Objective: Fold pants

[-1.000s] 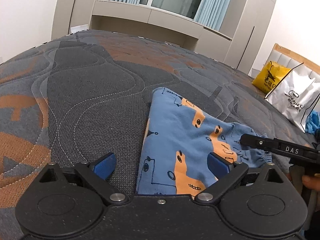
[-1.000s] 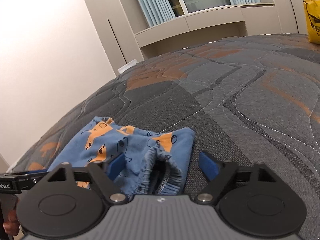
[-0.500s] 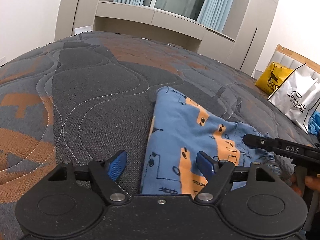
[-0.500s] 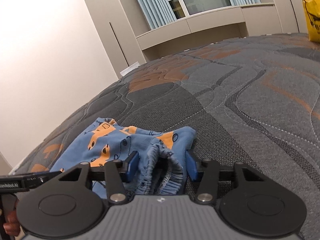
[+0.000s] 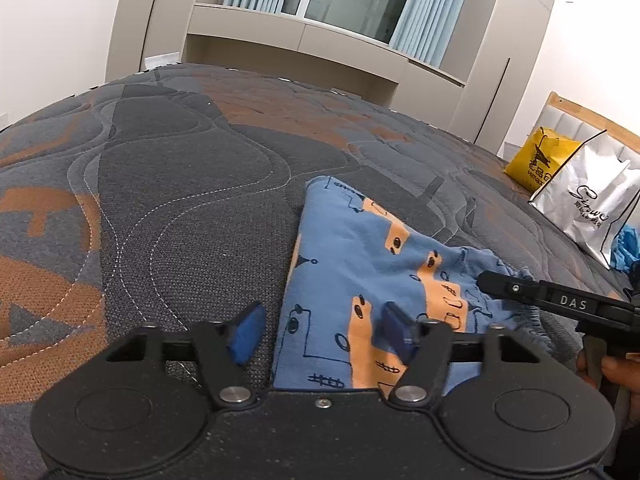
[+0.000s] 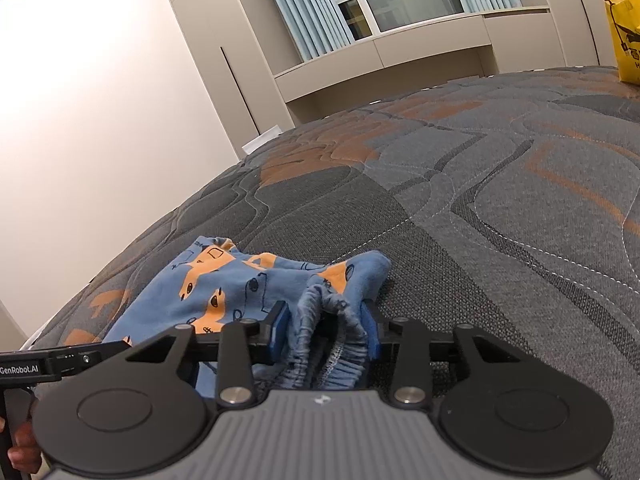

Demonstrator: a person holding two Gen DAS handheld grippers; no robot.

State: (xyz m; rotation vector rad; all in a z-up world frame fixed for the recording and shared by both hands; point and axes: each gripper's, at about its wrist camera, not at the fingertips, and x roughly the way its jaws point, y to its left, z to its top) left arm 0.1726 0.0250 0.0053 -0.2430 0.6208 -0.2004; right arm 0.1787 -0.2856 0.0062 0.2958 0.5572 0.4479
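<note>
One bed (image 5: 168,184), quilted grey/orange, carries one pair of blue pants (image 5: 360,256), w/ two bags, white (image 5: 588,208) and yellow (image 5: 536,156), well beyond the pants. Left tongs (image 5: 320,330) half-wide, closing in, straddle the pants' hem edge, pads not pressing. Right tongs (image 6: 324,332) have narrowed, pinching the pants' bunched waistband.

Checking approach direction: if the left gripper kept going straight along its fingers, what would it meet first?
Probably the blue pants: their left edge lies between the left gripper fingers, whose jaws have just been closing. Beyond is quilted bed cover.
</note>
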